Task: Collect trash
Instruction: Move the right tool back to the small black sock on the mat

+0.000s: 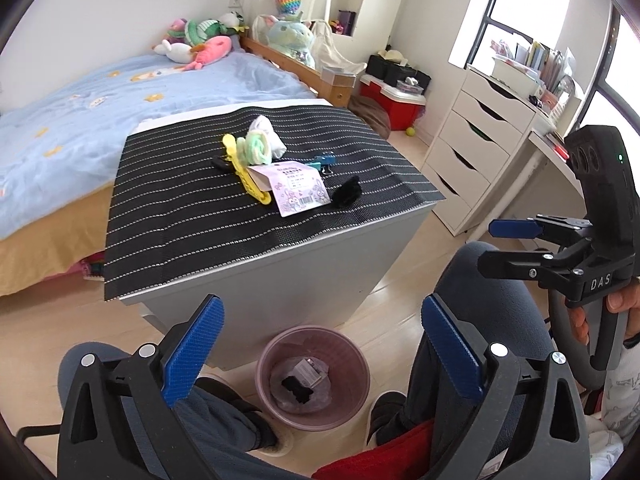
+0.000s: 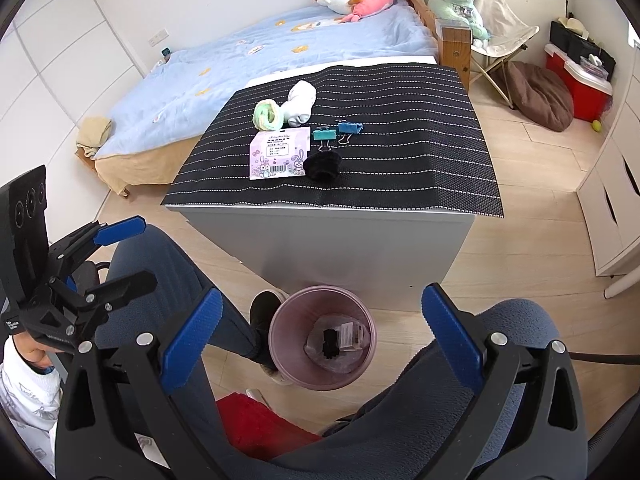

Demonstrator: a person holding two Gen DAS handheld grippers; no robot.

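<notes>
A pink waste bin [image 1: 262, 364] [image 2: 280, 344] stands on the floor in front of the small table, holding a black scrap [image 1: 298, 390] [image 2: 330, 344] and a small packet [image 1: 311, 370] [image 2: 353, 334]. My left gripper [image 1: 322, 350] [image 2: 120, 252] hangs open over the bin, nothing between its blue pads. My right gripper [image 2: 320, 336] [image 1: 512, 247] is open and empty too, beside it. On the striped mat [image 1: 192, 240] [image 2: 400, 176] lie a purple card [image 1: 298, 192] [image 2: 280, 152], a black fuzzy piece [image 1: 347, 193] [image 2: 322, 166], blue binder clips [image 1: 325, 160] [image 2: 325, 136], a yellow clip [image 1: 245, 170] and rolled socks [image 1: 258, 148] [image 2: 268, 116].
The person's legs [image 1: 224, 420] [image 2: 180, 264] flank the bin. A bed [image 1: 80, 120] [image 2: 280, 44] lies behind the table. White drawers [image 1: 472, 148] [image 2: 616, 208] stand at the right, with a red cooler [image 1: 394, 108] [image 2: 576, 80] and a brown cushion [image 2: 540, 96] beyond.
</notes>
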